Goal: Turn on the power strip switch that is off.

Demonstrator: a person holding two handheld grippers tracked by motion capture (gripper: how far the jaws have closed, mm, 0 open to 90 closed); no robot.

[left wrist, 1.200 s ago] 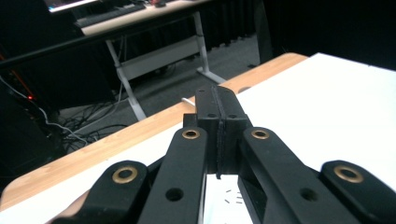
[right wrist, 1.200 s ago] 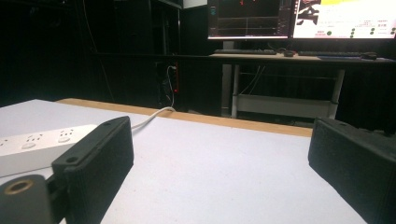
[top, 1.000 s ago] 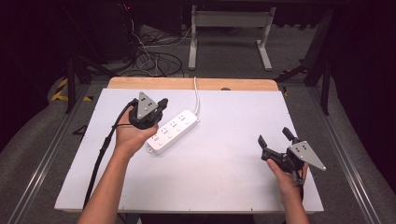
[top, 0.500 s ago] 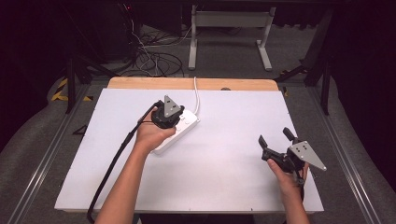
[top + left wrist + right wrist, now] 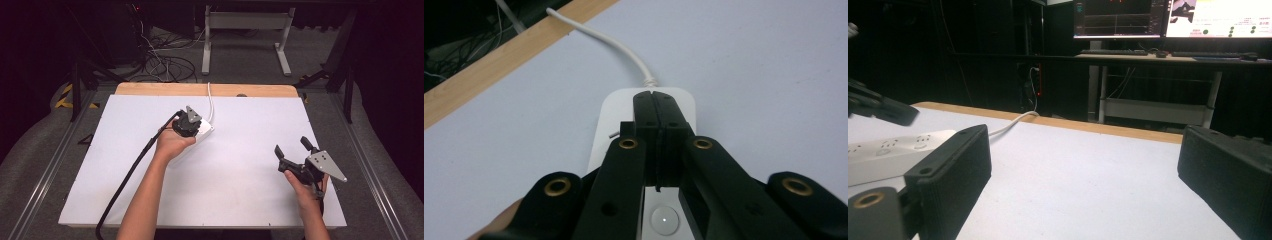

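Now my left gripper (image 5: 655, 107), jaws pressed together, sits over the white power strip (image 5: 204, 131) (cable (image 5: 604, 40) runs off the table's (image 5: 250, 200) far edge). My right gripper (image 5: 295, 147) is spread, near right.

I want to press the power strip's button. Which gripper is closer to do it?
Left. The left gripper is right over the power strip, jaws shut, with the round button just beneath. The right gripper is open, far off near the table's right edge.
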